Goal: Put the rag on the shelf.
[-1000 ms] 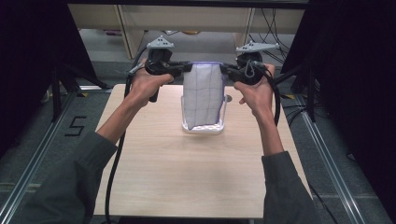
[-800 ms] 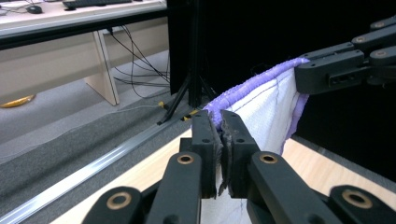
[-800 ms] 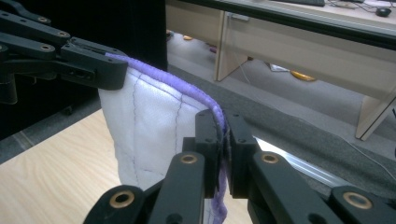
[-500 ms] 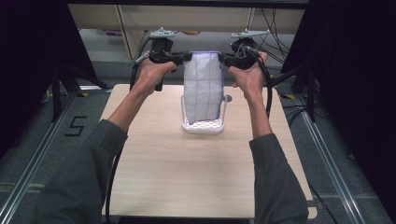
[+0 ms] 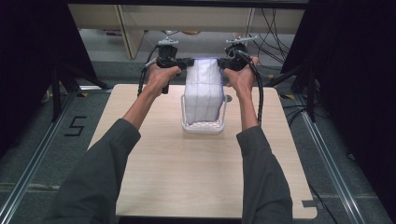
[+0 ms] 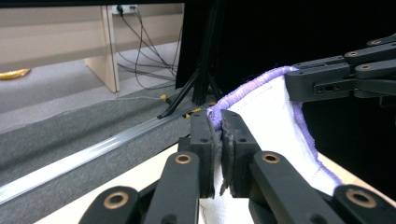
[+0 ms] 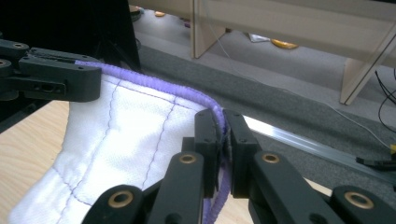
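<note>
A white quilted cloth (image 5: 202, 88) with a purple hem hangs stretched between my two grippers, its lower end inside a white basket (image 5: 203, 126) on the table. My left gripper (image 5: 188, 61) is shut on the cloth's top left corner; its pads pinch the purple hem (image 6: 219, 140). My right gripper (image 5: 219, 62) is shut on the top right corner, pads clamped on the hem (image 7: 223, 135). In the left gripper view the cloth (image 6: 275, 126) runs across to the other gripper's jaws, and the right gripper view shows the cloth (image 7: 126, 135) the same way.
The light wooden table (image 5: 201, 177) has bare room in front of the basket. Black frame posts stand at both sides, and metal floor rails (image 5: 28, 172) run along the table. Wooden shelving (image 5: 126, 23) and cables lie beyond the far edge.
Both hands have moved away from me and a little down with the cloth, drawing closer together. The cloth's lower end has sunk further into the basket.
</note>
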